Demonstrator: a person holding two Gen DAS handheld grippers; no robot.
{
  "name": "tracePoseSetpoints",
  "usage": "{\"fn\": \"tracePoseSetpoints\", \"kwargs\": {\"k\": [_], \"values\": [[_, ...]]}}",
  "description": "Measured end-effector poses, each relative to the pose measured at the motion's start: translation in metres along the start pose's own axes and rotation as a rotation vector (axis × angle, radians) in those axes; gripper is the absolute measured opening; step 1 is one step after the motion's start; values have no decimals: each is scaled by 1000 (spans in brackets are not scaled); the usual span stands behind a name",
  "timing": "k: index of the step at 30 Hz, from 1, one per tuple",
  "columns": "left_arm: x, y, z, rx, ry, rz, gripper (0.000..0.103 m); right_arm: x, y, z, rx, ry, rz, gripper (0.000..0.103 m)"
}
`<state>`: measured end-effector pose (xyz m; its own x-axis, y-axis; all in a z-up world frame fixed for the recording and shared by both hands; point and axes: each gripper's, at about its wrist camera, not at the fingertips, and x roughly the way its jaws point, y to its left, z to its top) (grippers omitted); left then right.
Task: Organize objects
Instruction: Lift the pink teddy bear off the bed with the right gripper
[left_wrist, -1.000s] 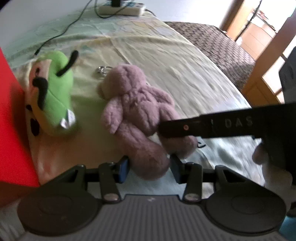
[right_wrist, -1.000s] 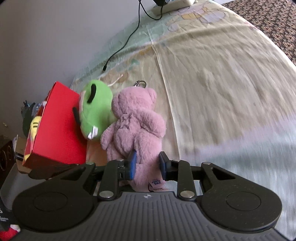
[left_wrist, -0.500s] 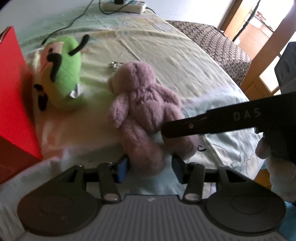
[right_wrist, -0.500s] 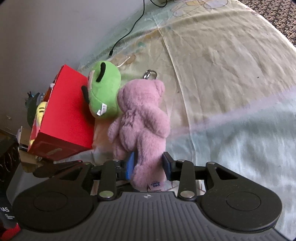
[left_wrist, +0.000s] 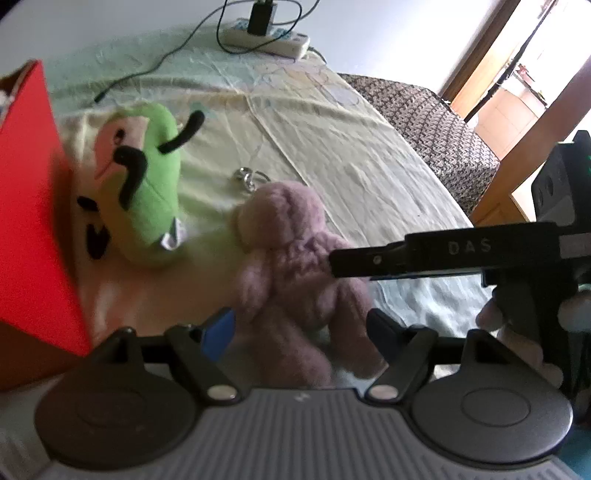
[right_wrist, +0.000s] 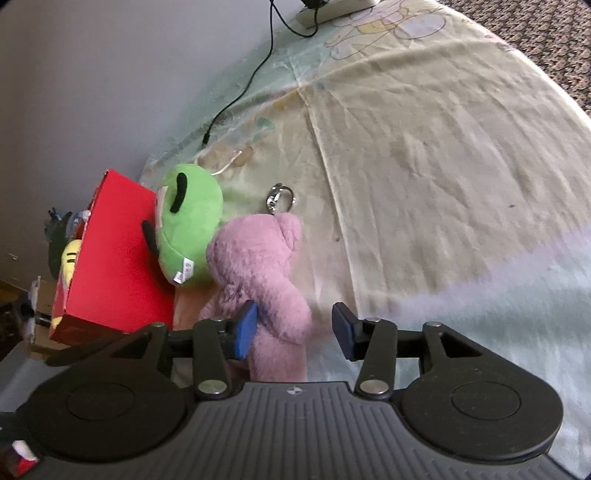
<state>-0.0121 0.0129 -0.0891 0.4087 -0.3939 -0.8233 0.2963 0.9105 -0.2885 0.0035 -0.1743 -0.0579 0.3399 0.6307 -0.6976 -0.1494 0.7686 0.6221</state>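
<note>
Two soft toys are lying ahead of you in the left wrist view: the pink plush bear (left_wrist: 295, 266) on the bedsheet (left_wrist: 362, 162) and the green plush toy (left_wrist: 147, 184) leaning by the red box (left_wrist: 29, 229). A second ago your left gripper (left_wrist: 301, 332) was pinching the bear's leg; now its jaws are opening and standing wide, the bear's legs are sitting between the blue pads without being pressed, and the red box is showing more of its top edge than before. Your right gripper's finger (left_wrist: 443, 251) is crossing this view from the right, and raised letters reading "DAS" are showing on it. A metal key ring (left_wrist: 247, 177) is lying just past the bear's head, and a white power strip (left_wrist: 266, 37) is sitting at the far edge of the sheet. In the right wrist view, your right gripper (right_wrist: 291, 328) is also opening: earlier its pads were closed on the bear (right_wrist: 258, 266), and now the left pad is sitting at the bear's side while the right pad is standing clear of it. The bear is lying just beside the green toy (right_wrist: 192, 229), which is touching the red box (right_wrist: 114, 258). A small white tag (right_wrist: 183, 271) is hanging from the green toy; its print is too small to read.
</note>
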Motion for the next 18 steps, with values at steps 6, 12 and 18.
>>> {"fn": "tracePoseSetpoints", "kwargs": {"k": [6,12,18], "values": [[16,9,11,-28,19,-6,88,10,-2,11,27,21,70,49],[23,22,18,-79,33,-46,93,25,6,23,9,63,139,40],[31,21,21,-82,47,-53,94,38,6,26,11,108,159,40]]}}
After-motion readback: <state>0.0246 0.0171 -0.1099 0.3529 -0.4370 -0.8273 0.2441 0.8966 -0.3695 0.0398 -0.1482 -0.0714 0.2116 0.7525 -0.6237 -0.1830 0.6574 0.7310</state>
